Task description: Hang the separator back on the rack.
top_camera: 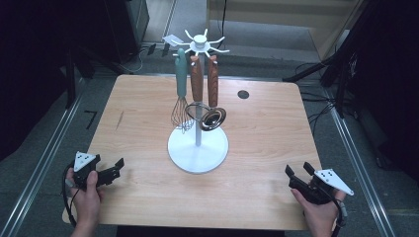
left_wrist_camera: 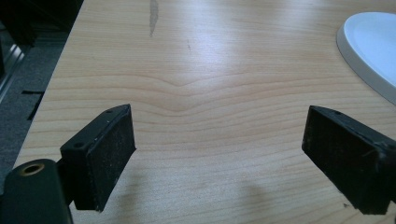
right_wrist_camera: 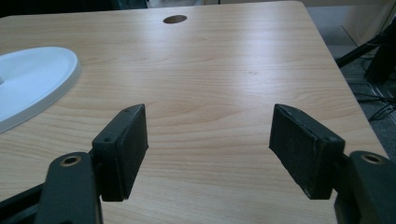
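The pale wooden counter (top_camera: 148, 123) with rounded corners carries one thing near its middle: a white utensil stand (top_camera: 198, 148), a round flat base with a thin upright post topped by a hub of radiating hooks. Three utensils hang from those hooks, long axes vertical, handles up: one whisk with a teal handle (top_camera: 181, 94) on the left, one wooden-handled utensil ending in a wire ring (top_camera: 196, 81) in the middle, and one wooden-handled ladle with a shiny steel bowl (top_camera: 213, 103) on the right. A single small dark round hole (top_camera: 243, 94) sits in the counter beyond the stand. The left tongs (top_camera: 116, 168) rest at the near left corner, the right tongs (top_camera: 297, 174) at the near right corner, each held in a hand; both stand spread wide and hold nothing, bare wood between the pads in both gripper views. The hanging utensils lie ahead of and between the two tongs, up and inward from each. Both are well apart from the stand at roughly like distance; I judge the left nearer the whisk, the right nearer the ladle. Any grasp would call for a reach forward and a rise to handle height.
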Tool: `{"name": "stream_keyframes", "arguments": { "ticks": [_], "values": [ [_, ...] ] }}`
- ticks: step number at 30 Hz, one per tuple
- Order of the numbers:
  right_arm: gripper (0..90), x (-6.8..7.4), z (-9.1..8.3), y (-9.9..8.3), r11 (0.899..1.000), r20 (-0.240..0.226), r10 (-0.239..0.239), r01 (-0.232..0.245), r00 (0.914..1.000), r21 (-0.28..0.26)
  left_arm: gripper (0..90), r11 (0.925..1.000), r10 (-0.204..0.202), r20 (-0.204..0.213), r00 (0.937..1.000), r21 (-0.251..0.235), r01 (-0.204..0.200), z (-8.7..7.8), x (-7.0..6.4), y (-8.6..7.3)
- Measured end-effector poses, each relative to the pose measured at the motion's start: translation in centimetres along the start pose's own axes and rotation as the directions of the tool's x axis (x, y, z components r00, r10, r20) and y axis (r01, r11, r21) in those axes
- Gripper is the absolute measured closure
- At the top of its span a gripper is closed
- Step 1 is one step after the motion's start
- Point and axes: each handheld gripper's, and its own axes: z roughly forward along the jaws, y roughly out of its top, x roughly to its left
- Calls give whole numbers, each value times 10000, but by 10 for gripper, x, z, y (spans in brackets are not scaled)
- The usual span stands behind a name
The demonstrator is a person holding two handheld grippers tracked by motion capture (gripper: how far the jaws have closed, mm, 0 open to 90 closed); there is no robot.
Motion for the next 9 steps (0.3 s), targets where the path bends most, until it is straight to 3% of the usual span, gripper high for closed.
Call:
{"name": "stream_keyframes", "arguments": {
  "ticks": [3, 9],
  "values": [
    [277, -7, 0, 0, 9994, 182, 344, -342, 9992, -74, 79, 10000, 83, 46, 10000, 0, -83, 0, -1, 0],
    [278, -14, -1, -1, 9983, 446, 565, -559, 9974, -133, 79, 10000, 75, 24, 10000, 64, -75, 1, 0, 0]
  ]
}}
